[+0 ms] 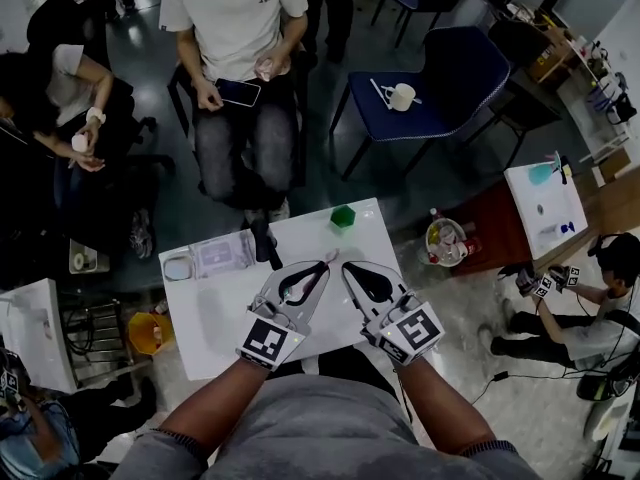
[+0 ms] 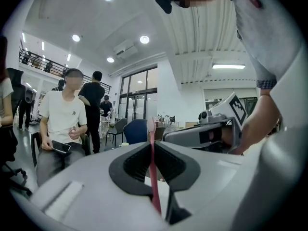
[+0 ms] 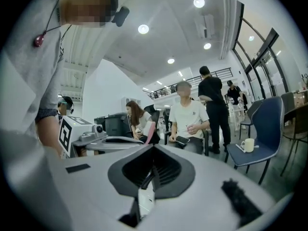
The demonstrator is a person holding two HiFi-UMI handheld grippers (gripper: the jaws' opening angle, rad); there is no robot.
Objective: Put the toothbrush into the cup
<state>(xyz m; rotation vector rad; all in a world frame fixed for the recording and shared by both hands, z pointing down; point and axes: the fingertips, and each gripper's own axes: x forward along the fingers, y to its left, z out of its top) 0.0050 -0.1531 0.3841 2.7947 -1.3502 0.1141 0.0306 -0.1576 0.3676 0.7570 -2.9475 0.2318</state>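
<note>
A small green cup (image 1: 343, 217) stands near the far edge of the white table (image 1: 210, 328). My left gripper (image 1: 325, 264) is shut on a pink toothbrush (image 2: 153, 167). The brush stands upright between the jaws, its head (image 2: 152, 124) poking above them. In the right gripper view the same brush head (image 3: 149, 129) rises over the left gripper. My right gripper (image 1: 347, 266) hovers just right of the left one, tips almost touching. Its jaws are shut with nothing between them (image 3: 153, 154). Both grippers are held above the table, short of the cup.
A clear plastic box (image 1: 222, 255), a round lid (image 1: 178, 267) and a dark object (image 1: 265, 246) lie on the table's far left part. People sit beyond the table. A blue chair (image 1: 450, 78) carries a white mug (image 1: 402, 96).
</note>
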